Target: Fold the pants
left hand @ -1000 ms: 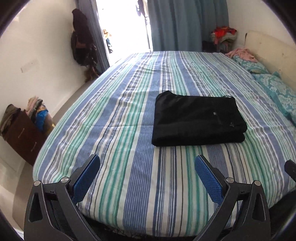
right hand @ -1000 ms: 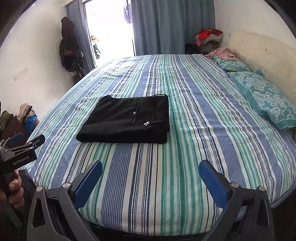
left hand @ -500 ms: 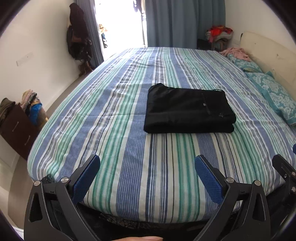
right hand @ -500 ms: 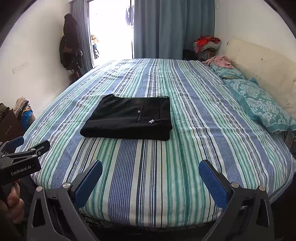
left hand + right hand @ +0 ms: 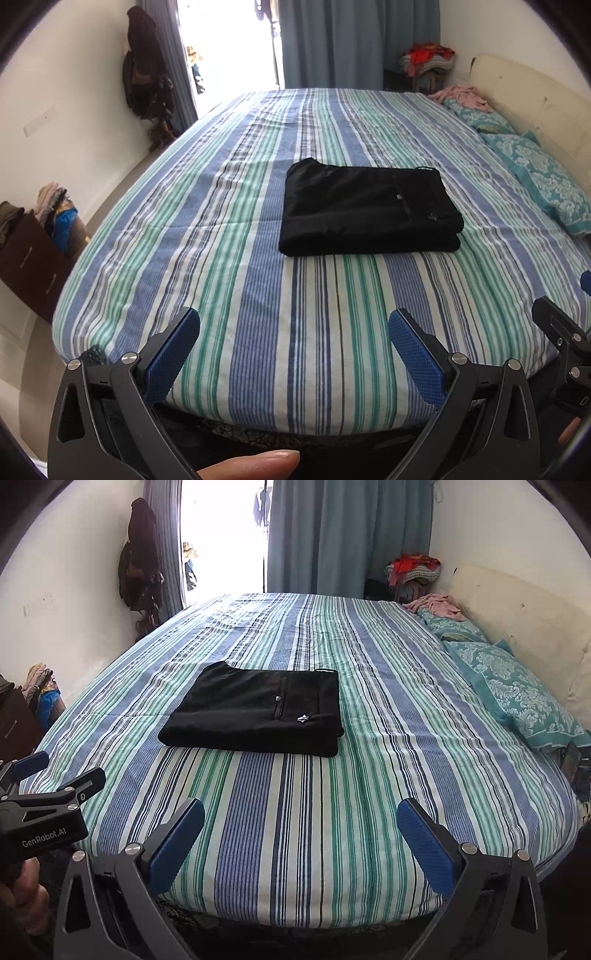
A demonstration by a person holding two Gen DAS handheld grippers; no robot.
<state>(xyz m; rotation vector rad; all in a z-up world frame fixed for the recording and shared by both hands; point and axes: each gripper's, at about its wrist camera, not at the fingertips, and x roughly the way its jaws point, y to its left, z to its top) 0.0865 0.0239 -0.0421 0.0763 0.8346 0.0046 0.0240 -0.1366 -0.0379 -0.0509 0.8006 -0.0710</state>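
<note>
Near the bed's [image 5: 258,295] middle the pants [image 5: 365,210] lie folded; both hand-held grippers, left [image 5: 293,354] and right [image 5: 301,840], spread empty, should withdraw without brushing them.

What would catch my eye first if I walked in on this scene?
Probably the black pants, folded into a neat rectangle in the middle of the striped bed. Next, the two open grippers at the bed's near edge, left gripper and right gripper, both empty. Behind them, a bright doorway beside blue curtains.
</note>
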